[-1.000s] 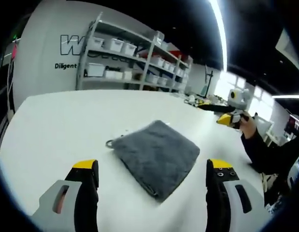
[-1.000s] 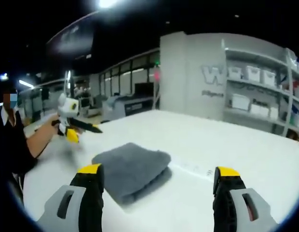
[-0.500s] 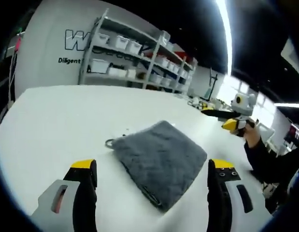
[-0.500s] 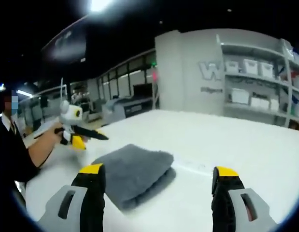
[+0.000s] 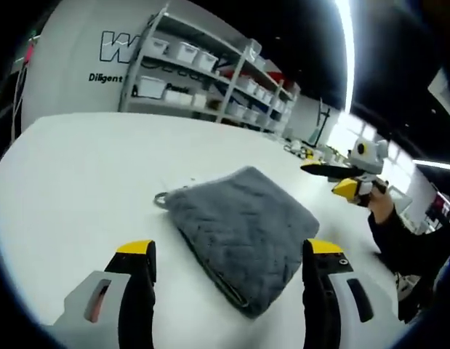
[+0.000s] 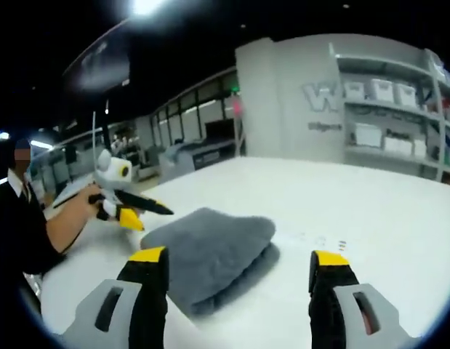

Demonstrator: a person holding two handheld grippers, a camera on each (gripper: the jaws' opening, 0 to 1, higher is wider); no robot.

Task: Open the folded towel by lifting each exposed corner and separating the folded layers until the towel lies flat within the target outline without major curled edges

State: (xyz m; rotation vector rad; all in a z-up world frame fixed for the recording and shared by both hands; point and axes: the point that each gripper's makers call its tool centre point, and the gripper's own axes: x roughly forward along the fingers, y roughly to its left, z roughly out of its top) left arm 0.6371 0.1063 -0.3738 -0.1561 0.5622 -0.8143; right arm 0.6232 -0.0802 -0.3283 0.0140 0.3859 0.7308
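Observation:
A folded grey towel (image 5: 243,222) lies on the white table (image 5: 79,174), with a small loop tag at its left corner. My left gripper (image 5: 228,265) hovers open just in front of the towel's near edge, nothing between its jaws. In the right gripper view the same towel (image 6: 210,251) lies thick and folded, and my right gripper (image 6: 235,269) stands open close over its near end. The right gripper (image 5: 341,178) also appears far right in the left gripper view, held by a hand. The left gripper (image 6: 123,207) comes in from the left in the right gripper view.
Metal shelves with white bins (image 5: 203,80) stand beyond the table's far edge, also seen as shelves (image 6: 399,109) at right. A person in dark sleeves (image 6: 21,233) sits at the table's side. Faint marks (image 6: 323,240) lie on the table beside the towel.
Both views have drawn closer to the towel, which now fills more of each picture. The jaws of both grippers stand slightly narrower. The towel itself has not moved.

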